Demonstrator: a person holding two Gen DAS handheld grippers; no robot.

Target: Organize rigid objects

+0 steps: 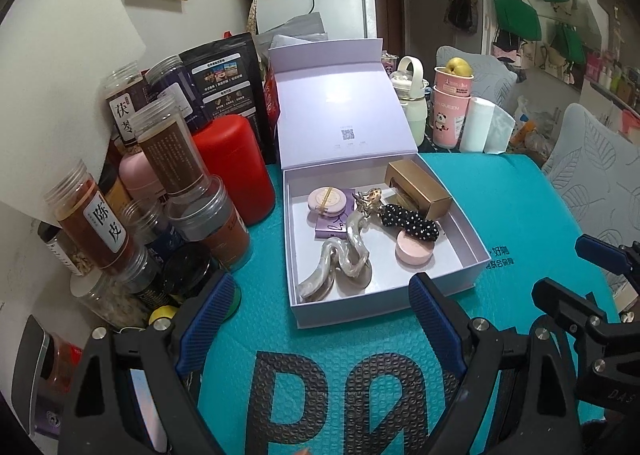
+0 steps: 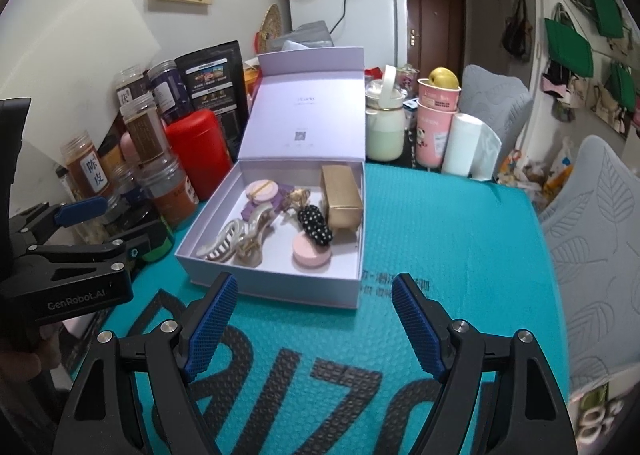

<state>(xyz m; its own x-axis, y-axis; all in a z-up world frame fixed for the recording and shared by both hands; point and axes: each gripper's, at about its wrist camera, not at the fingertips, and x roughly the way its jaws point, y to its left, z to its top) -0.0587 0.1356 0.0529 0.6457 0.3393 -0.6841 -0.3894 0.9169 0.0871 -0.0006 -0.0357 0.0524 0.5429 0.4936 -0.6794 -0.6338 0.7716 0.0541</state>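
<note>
Black "GenRobot.AI" on left tool (image 2: 105,229); jar (image 1: 93,225) labelled "陈皮".

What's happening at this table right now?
A person holds a gripper in each hand over a teal mat. The left gripper and right gripper are both open and empty, facing an open lavender box. Inside lie a gold box, a pink compact, a polka-dot hair clip and pearly claw clips. Nothing is being gripped at this moment.
</note>
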